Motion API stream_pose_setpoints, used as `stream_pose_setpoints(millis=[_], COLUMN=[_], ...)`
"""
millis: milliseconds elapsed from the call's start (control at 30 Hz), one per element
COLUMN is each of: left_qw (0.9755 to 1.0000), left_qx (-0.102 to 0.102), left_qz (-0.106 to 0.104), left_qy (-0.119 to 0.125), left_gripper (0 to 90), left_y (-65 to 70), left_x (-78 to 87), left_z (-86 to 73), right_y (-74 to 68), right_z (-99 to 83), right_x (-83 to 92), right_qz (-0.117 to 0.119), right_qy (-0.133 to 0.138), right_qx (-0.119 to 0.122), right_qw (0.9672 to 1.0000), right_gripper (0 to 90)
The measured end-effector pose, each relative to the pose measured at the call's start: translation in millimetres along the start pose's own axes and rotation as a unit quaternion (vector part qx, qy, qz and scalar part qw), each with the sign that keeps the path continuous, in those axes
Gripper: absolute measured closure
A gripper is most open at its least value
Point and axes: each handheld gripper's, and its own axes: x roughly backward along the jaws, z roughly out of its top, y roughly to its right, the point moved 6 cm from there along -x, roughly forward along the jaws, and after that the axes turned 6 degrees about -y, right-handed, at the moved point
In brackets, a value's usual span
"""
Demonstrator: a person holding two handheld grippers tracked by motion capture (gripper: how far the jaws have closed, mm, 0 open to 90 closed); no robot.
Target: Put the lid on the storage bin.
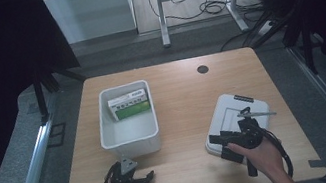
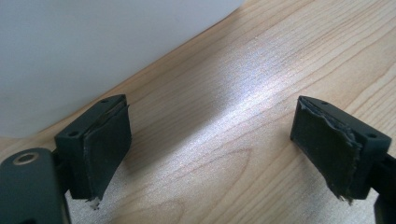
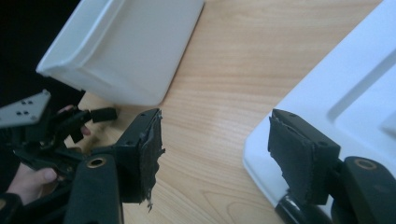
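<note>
White: one bin (image 1: 130, 133), one lid (image 1: 228, 113); green box (image 1: 128, 104) inside; both grippers' jaws released.

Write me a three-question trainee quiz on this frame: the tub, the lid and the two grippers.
1. True or false: the white tub holds a green and white box.
2. Which gripper is over the white lid? A) left gripper B) right gripper C) neither
3. Fill in: both grippers' jaws stand ____, with nothing between them.

Key
1. True. The box lies at the far end of the tub.
2. B. In the right gripper view one jaw sits over the lid's near edge, the other over the bare table.
3. Open. The left gripper view shows wood grain between the pads, with the tub's wall just ahead.
</note>
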Motion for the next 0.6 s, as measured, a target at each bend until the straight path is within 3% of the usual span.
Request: stream_pose_setpoints(millis=[233, 600], left_qw=[1.0, 1.0], left_qx=[0.0, 0.0], left_qz=[0.0, 0.0], left_qy=[0.0, 0.0], left_gripper=[12.2, 12.2], left_y=[0.0, 0.0], left_x=[0.0, 0.0], left_z=[0.0, 0.0], right_y=[0.2, 19.1], right_z=[8.4, 27.0], right_x=[14.5, 35.4], right_qz=[-0.006, -0.03], right_qy=[0.009, 0.018], right_qx=[-0.001, -0.018], right_qw=[0.9999, 0.9992], right_gripper=[34.9, 36.1])
